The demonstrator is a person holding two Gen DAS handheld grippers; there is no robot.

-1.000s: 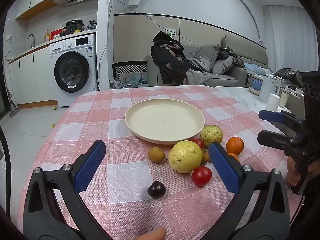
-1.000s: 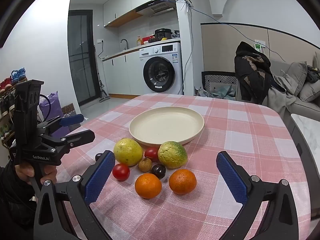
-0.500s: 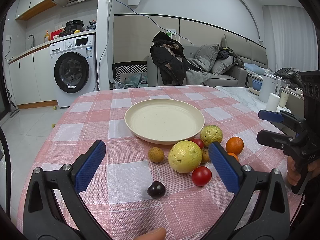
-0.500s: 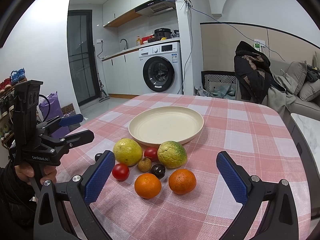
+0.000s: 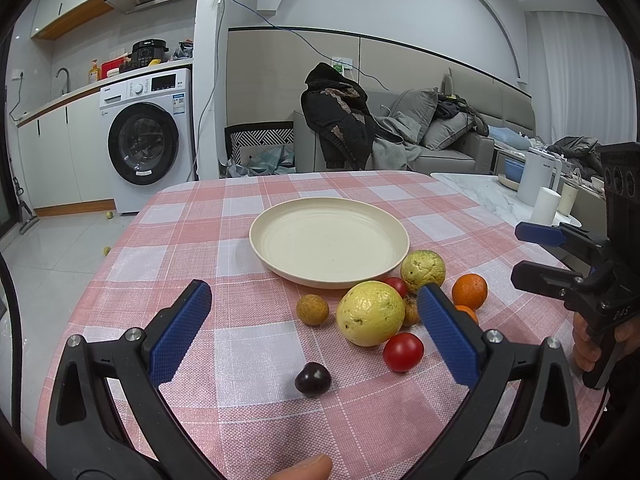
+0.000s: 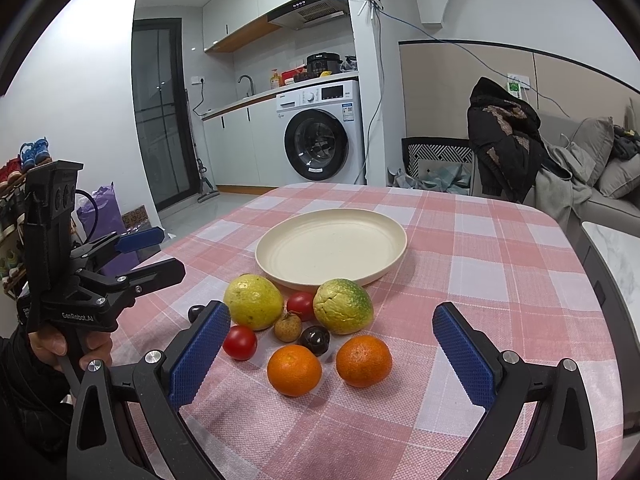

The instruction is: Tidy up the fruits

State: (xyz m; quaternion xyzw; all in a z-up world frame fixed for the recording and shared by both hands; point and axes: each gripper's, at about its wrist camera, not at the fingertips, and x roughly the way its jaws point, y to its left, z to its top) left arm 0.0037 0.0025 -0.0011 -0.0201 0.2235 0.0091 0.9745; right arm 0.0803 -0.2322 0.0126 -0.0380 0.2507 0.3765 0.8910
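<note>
A cream plate (image 5: 329, 240) (image 6: 331, 250) stands empty on the pink checked table. In front of it lies a cluster of fruit: a yellow guava (image 5: 370, 313) (image 6: 253, 301), a green-yellow guava (image 5: 423, 272) (image 6: 343, 306), two tomatoes (image 5: 403, 352) (image 6: 239, 342), two oranges (image 6: 294, 369) (image 6: 363, 360), longans (image 5: 312, 309) (image 6: 287, 327) and dark plums (image 5: 313, 378) (image 6: 315, 340). My left gripper (image 5: 316, 336) is open and empty above the near plum. My right gripper (image 6: 332, 358) is open and empty above the oranges.
The table's edge curves off at left (image 5: 100, 272) and at right (image 6: 576, 248). A marble side table with a kettle (image 5: 536, 178) stands to the right. A washing machine (image 5: 144, 140) and a sofa (image 5: 440, 136) lie beyond the table.
</note>
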